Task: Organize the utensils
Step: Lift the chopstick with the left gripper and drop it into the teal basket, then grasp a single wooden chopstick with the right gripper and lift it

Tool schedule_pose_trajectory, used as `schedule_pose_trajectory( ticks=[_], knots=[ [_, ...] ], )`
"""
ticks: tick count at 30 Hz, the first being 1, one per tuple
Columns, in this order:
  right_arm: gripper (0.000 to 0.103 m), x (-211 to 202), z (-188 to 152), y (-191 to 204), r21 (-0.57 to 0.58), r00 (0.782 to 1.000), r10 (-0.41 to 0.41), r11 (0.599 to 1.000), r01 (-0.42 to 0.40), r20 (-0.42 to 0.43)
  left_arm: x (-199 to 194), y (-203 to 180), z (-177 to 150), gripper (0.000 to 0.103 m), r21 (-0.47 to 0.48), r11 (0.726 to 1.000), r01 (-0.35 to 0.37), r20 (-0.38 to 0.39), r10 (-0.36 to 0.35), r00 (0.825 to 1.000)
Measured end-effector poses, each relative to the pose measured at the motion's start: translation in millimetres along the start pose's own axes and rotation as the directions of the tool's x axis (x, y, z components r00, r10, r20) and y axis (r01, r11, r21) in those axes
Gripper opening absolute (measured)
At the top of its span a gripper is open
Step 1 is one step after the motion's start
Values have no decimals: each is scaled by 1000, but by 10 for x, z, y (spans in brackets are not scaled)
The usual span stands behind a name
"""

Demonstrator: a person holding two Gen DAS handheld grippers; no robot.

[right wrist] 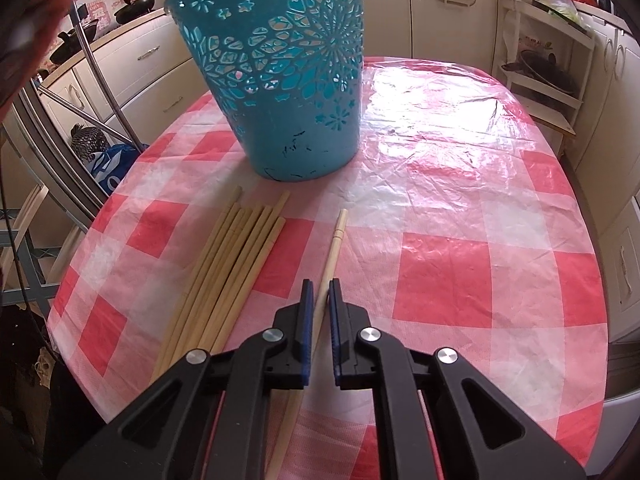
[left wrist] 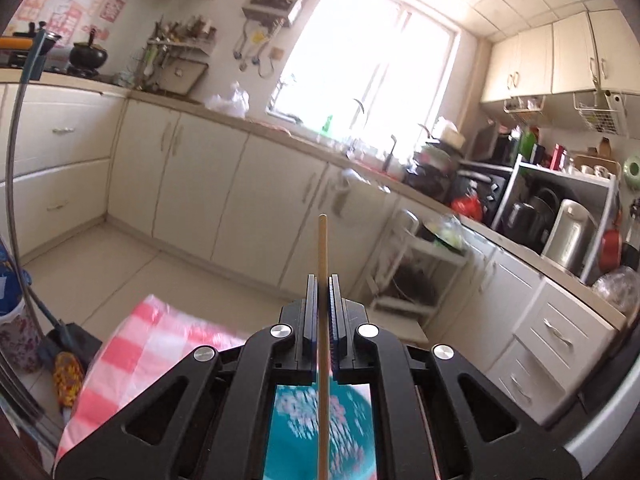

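Note:
In the left wrist view my left gripper (left wrist: 322,280) is shut on a single wooden chopstick (left wrist: 322,240), which stands upright between the pads. It is held in the air over the teal cut-out basket (left wrist: 296,432), seen blurred below the jaws. In the right wrist view the same basket (right wrist: 280,92) stands upright at the far side of the red-and-white checked table (right wrist: 460,260). A bundle of several chopsticks (right wrist: 228,272) lies in front of it. My right gripper (right wrist: 320,284) points down at the table, shut on a lone chopstick (right wrist: 334,248) lying right of the bundle.
Cream cabinets and a cluttered counter (left wrist: 400,184) run around the room. A white shelf trolley (right wrist: 540,60) stands past the table's far right edge. Metal tube frames (right wrist: 92,80) and a blue bag (right wrist: 112,168) crowd the table's left side. A blurred sleeve (right wrist: 28,20) fills the top left corner.

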State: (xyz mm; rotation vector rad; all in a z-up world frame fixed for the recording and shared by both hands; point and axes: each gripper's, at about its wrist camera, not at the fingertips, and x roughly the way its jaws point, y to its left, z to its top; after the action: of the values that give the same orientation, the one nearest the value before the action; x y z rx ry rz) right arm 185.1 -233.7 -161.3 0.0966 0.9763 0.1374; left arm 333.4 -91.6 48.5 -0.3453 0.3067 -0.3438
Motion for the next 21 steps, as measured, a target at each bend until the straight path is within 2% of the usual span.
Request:
schedule_pose_trajectory(
  ticks=[2,4,6,12,15,17,19,21],
  knots=[
    [9,3,6,-2,-1,1000,4,1000,-4,0,181,7,-57,4,17,999,-45,2,45,999],
    [9,5,9,-6,0,1000,8,1000,-8,0,423,38,-139,5,37,995,-89,-64,92,994],
    [9,6,13,-15,3,1000,12,1000,-12,-2,482,40,-272,5,60,993,-102,-94,108,990],
    [9,9,24,-16,-7,1000,9,1000,-9,-9,484,73,-550,5,110,987,-120,-173,138,975],
    [9,0,28,-19,-22,1000,6,1000,-6,-20,366,94,-655,7,127,986,-112,-201,136,970],
    [10,-21,19,-54,-15,999,11,1000,-11,-30,210,125,-714,13,141,984,-112,-207,140,968],
    [13,-43,4,-85,-11,999,17,1000,-18,-38,19,157,-774,35,150,981,-126,-198,155,968],
    [21,-56,-13,-78,-15,999,30,999,-30,-41,-178,228,-823,47,153,976,-153,-188,181,965]
  ],
)
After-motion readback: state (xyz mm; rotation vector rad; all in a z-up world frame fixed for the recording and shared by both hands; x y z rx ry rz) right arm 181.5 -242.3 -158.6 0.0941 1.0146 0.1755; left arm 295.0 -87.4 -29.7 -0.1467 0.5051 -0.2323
